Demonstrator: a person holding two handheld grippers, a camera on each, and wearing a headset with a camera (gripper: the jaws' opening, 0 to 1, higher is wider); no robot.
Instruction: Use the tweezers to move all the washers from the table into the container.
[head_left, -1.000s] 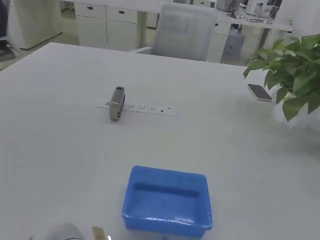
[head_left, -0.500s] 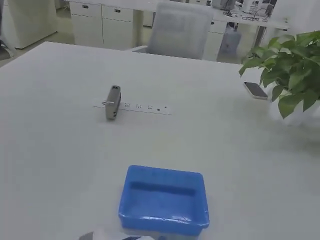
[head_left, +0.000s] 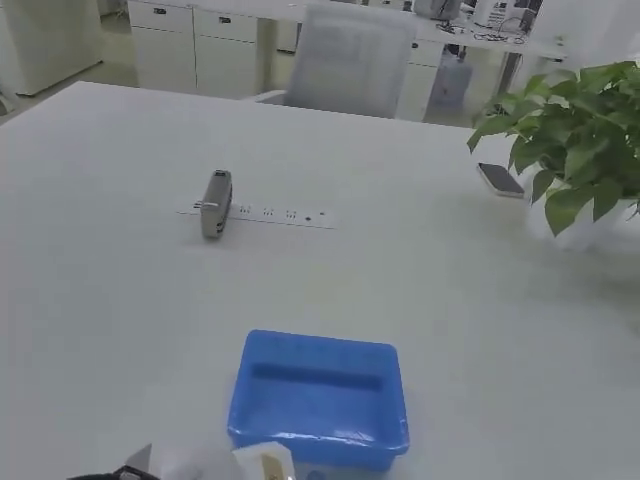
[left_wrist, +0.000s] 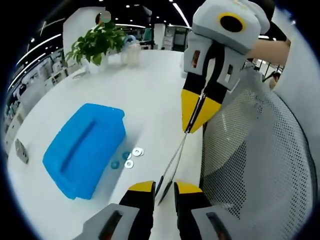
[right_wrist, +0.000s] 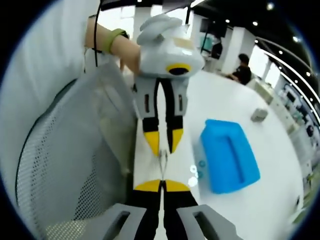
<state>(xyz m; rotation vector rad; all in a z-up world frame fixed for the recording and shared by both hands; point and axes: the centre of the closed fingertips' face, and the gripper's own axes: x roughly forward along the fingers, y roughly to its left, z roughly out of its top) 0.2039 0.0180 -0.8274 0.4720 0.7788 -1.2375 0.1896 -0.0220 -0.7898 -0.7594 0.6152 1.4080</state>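
The right hand-held gripper clenches the tweezers, long axis pointing at the left hand-held gripper, its jaws parted

A white table stands before a grey chair, white drawer cabinets and a leafy potted plant.

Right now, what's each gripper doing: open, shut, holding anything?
left gripper: open, jaws apart on either side of the tweezers' end.
right gripper: shut on the tweezers.
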